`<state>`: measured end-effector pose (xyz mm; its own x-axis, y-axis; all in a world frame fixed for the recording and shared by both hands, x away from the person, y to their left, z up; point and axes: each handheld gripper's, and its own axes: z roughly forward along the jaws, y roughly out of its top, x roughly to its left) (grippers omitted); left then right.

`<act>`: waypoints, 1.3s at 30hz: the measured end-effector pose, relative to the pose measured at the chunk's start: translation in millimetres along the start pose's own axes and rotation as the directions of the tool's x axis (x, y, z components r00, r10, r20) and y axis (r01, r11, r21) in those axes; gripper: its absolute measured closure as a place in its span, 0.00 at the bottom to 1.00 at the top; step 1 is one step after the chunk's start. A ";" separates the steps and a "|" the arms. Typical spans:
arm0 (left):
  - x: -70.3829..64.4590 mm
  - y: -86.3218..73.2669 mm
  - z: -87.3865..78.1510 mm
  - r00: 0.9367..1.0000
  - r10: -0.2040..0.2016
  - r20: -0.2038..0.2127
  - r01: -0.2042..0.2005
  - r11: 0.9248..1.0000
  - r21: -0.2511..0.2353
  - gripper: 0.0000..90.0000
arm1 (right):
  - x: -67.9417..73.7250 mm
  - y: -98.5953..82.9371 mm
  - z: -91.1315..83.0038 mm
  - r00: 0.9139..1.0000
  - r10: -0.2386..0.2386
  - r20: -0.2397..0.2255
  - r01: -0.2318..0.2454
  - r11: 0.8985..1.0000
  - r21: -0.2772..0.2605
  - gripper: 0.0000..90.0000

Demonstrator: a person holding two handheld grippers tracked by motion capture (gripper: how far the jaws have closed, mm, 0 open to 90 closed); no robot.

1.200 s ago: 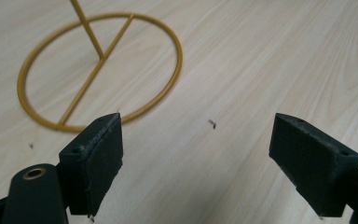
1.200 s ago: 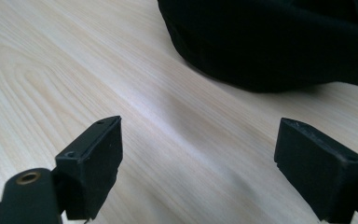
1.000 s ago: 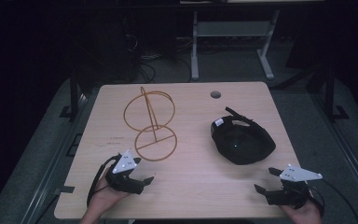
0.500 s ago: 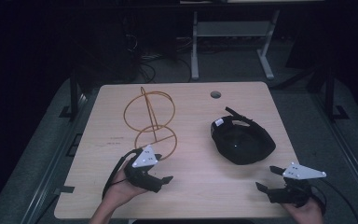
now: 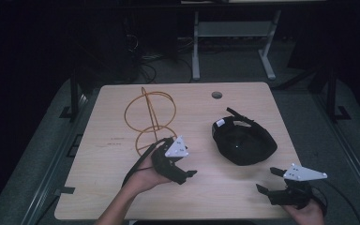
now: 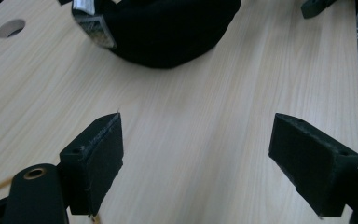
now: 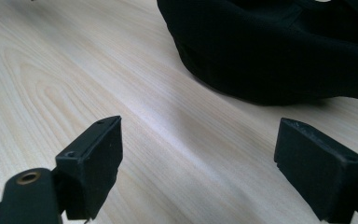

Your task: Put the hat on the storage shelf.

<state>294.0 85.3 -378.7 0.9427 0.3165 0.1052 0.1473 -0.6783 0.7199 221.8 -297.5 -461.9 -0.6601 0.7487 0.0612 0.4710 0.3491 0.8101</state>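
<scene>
A black cap (image 5: pixel 243 143) lies upside down on the right half of the wooden table (image 5: pixel 112 154). Left of it stands an orange wire frame (image 5: pixel 150 117) made of rings. My left gripper (image 5: pixel 187 177) hovers near the table's middle, just in front of the frame, open and pointing right toward the cap. In the left gripper view its jaws (image 6: pixel 196 158) stand wide apart over bare wood, the cap (image 6: pixel 168 28) ahead. My right gripper (image 5: pixel 267 179) is open at the front right corner. In the right gripper view it (image 7: pixel 198 158) holds nothing, the cap (image 7: pixel 279 46) just beyond.
A round cable hole (image 5: pixel 216 95) sits in the table's far edge, seen also in the left gripper view as the hole (image 6: pixel 10 28). A white desk frame (image 5: pixel 229 33) and cables stand on the dark floor behind. Bare wood lies between the two grippers.
My left gripper has moved right and forward from the front left toward the table's middle, nearer the cap. The right gripper has hardly moved.
</scene>
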 end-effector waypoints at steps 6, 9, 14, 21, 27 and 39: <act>8.9 23.3 15.5 0.999 0.011 0.031 -0.011 1.000 -0.002 0.20 | -2.7 -2.0 -0.9 1.000 0.005 -0.011 -0.005 1.000 0.004 0.17; 12.5 35.4 23.4 0.998 0.007 0.058 -0.007 1.000 -0.005 0.20 | -3.1 -1.8 -1.6 1.000 0.004 -0.012 -0.004 1.000 0.003 0.17; 21.5 60.8 39.6 0.997 0.022 0.078 -0.022 1.000 0.000 0.20 | -2.6 -1.7 -2.1 1.000 0.001 -0.015 -0.001 1.000 -0.001 0.17; 27.8 86.5 62.4 0.991 0.065 0.116 -0.068 0.997 0.021 0.20 | -0.6 0.2 -2.4 1.000 -0.006 -0.025 0.005 1.000 -0.008 0.20; 25.3 103.5 83.7 0.983 0.117 0.144 -0.126 0.990 0.060 0.20 | 0.1 -0.6 -3.2 1.000 -0.006 -0.029 0.006 1.000 -0.005 0.19; 22.6 96.0 119.2 0.976 0.145 0.165 -0.180 0.959 0.220 0.27 | 0.1 -1.7 -3.2 0.999 -0.007 -0.033 0.007 1.000 -0.007 0.19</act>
<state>365.1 -51.7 -389.1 0.9905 0.1007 0.0936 0.0376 -0.8533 0.5201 219.1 -299.9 -461.4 -0.6823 0.7273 0.0743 0.4624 0.3506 0.8144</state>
